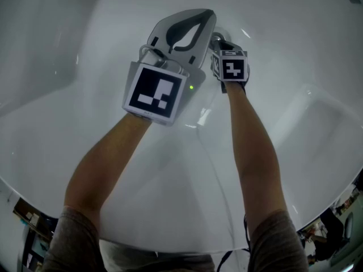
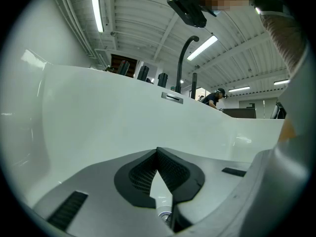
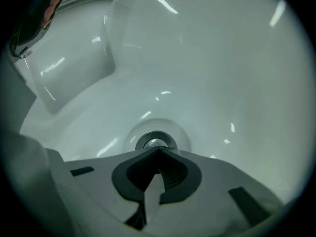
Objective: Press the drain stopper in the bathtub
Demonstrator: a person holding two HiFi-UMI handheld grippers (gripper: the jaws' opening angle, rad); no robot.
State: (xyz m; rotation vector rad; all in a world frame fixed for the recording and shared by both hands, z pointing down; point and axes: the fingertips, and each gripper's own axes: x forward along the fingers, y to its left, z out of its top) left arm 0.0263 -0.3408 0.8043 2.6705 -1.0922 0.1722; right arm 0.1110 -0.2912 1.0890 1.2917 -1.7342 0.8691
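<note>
The chrome drain stopper (image 3: 155, 142) sits in a round dip in the white bathtub floor (image 3: 222, 83). My right gripper (image 3: 158, 151) is shut with nothing between its jaws, and its joined tips lie at the stopper's near edge; I cannot tell whether they touch. In the head view the right gripper (image 1: 220, 39) reaches down into the tub and hides the stopper. Just to its left my left gripper (image 1: 207, 15) hovers, also shut and empty. In the left gripper view the left gripper (image 2: 157, 151) faces the tub wall (image 2: 98, 112), and a chrome ring (image 2: 164, 215) shows below its jaws.
A black curved faucet (image 2: 185, 58) and a metal overflow plate (image 2: 173, 98) stand on the tub's far rim. A person (image 2: 213, 98) is in the background beyond it. The tub walls curve up on all sides. A thin cable (image 1: 218, 180) runs along the tub beside my right forearm.
</note>
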